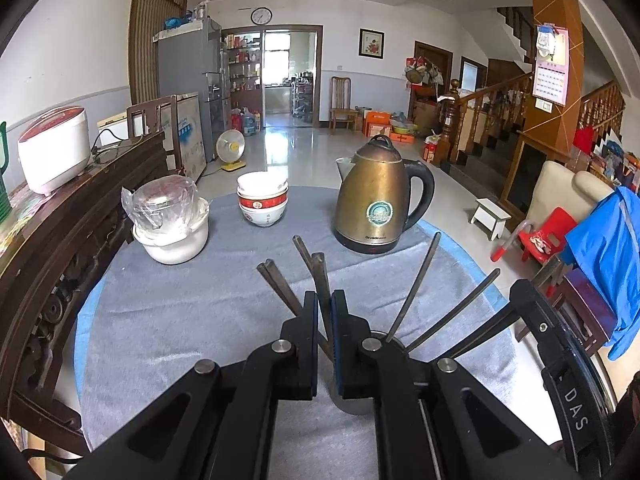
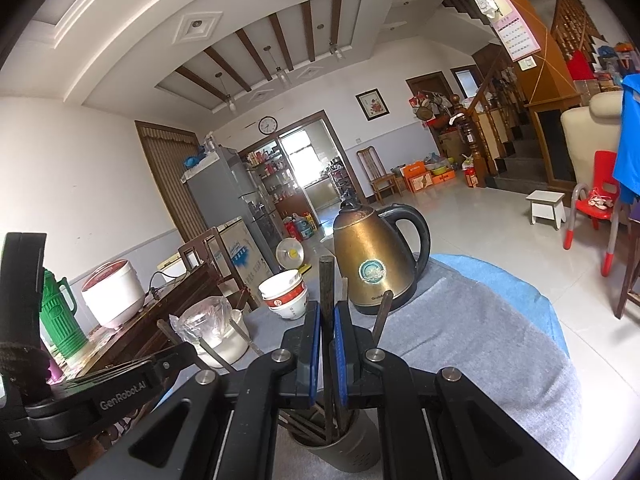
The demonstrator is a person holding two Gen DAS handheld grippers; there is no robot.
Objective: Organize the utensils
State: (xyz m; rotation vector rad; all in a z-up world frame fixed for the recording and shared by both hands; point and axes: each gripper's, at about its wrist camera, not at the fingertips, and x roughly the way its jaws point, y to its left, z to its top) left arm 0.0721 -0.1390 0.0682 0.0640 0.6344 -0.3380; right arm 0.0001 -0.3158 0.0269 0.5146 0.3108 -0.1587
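Observation:
A grey metal utensil cup (image 1: 354, 402) stands on the grey cloth just under my grippers; it also shows in the right wrist view (image 2: 340, 450). Several dark chopsticks stand in it and fan out. My left gripper (image 1: 324, 304) is shut on one dark chopstick (image 1: 319, 276) that reaches down into the cup. My right gripper (image 2: 327, 314) is shut on another dark chopstick (image 2: 327, 280), upright, its lower end in the cup. Other chopsticks (image 1: 418, 280) lean right. The left gripper's body (image 2: 120, 392) shows at the left of the right wrist view.
A brass electric kettle (image 1: 380, 200) stands beyond the cup. Stacked red-and-white bowls (image 1: 263, 200) and a white pot with a plastic-wrapped lid (image 1: 170, 220) sit at the back left. A dark wooden sideboard (image 1: 60, 240) with a rice cooker (image 1: 54, 148) borders the table's left.

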